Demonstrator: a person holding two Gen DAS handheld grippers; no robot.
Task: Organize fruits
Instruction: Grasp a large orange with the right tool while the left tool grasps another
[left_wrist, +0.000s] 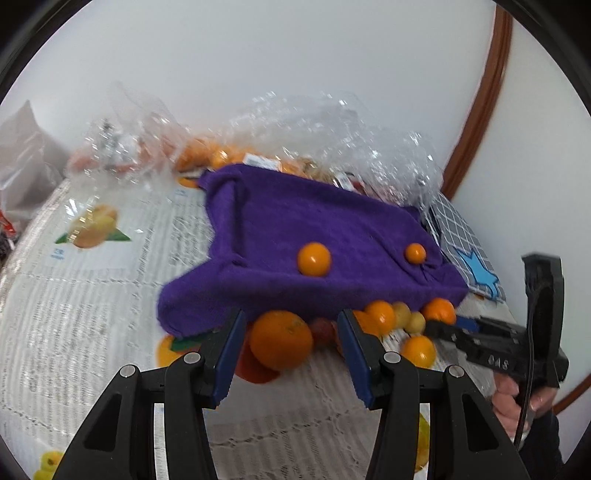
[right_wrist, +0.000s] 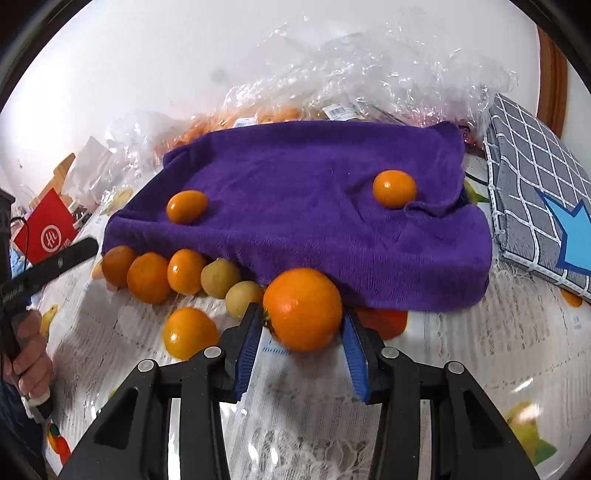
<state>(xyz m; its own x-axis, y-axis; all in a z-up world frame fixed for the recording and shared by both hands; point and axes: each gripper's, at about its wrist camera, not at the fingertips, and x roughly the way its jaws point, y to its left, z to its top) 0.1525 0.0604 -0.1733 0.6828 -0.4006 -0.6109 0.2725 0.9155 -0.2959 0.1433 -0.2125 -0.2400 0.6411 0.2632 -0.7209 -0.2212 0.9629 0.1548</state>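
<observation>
Right, nearest first. Right gripper (right_wrist: 301, 345) has the big orange (right_wrist: 303, 308) between its blue pads (right_wrist: 246, 354); the fruit fills the gap and both pads sit at its sides, but actual contact is hard to confirm and the fruit's underside is hidden. In the left wrist view the right gripper (left_wrist: 448, 326) shows only side-on, tip blurred among the fruit, so no help there.

Left gripper (left_wrist: 291, 354) is spread wide with nothing between its pads. An orange (left_wrist: 281, 339) sits just beyond the tips, partly covering a red fruit (left_wrist: 323, 330) behind it that is too blurred to identify.

Next out: a row of small oranges (right_wrist: 149, 277) and two pale yellow-green fruits (right_wrist: 221, 277) along the near edge of the purple towel (right_wrist: 295, 192), with one loose small orange (right_wrist: 189, 332) in front. Left end of the row is cut by the left gripper body.

The towel drapes over something raised; what is under it can't be seen. Two small oranges lie on top, left (right_wrist: 186, 206) and right (right_wrist: 394, 188).

Right of the towel: a grey checked pad (right_wrist: 532, 184) with a blue arrow, cropped by the frame edge.

Farthest: crumpled clear plastic bags (right_wrist: 369, 70) against the wall, more orange fruit inside, blurred, count unreadable. Everything sits on a printed white table cover (right_wrist: 480, 369).
</observation>
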